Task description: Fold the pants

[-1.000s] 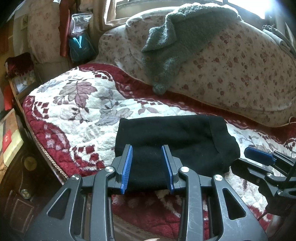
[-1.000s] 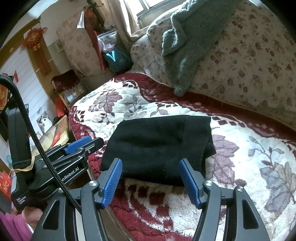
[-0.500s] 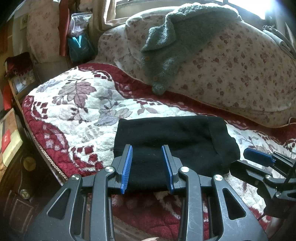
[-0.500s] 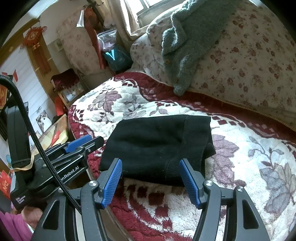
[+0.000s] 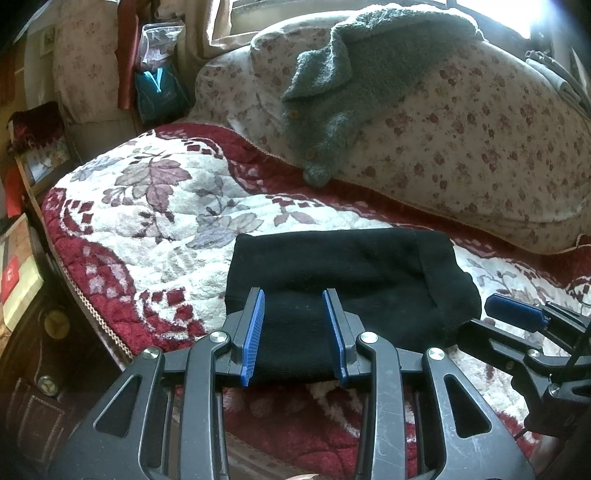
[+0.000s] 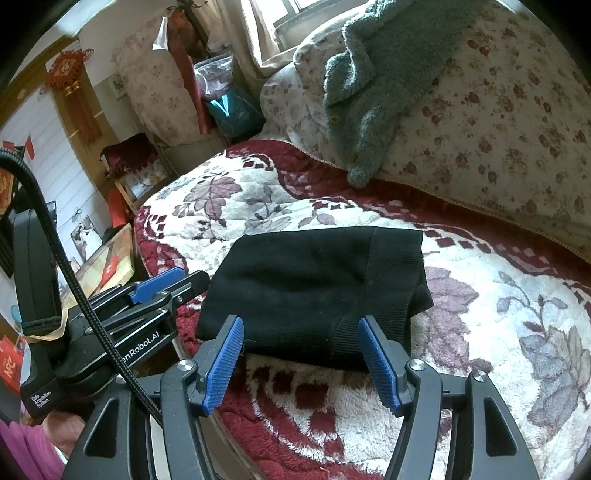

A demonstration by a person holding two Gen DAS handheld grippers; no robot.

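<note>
On floral red-and-white bedspread, folded black pants, flowered quilt behind

From my seat, a bed in a red-and-white leaf blanket fills the view; floral quilt at two o'clock, bright window above, wooden cabinet at eight.

The left gripper body reads "enRobot.AI" and "Data Acquisition System".
</note>
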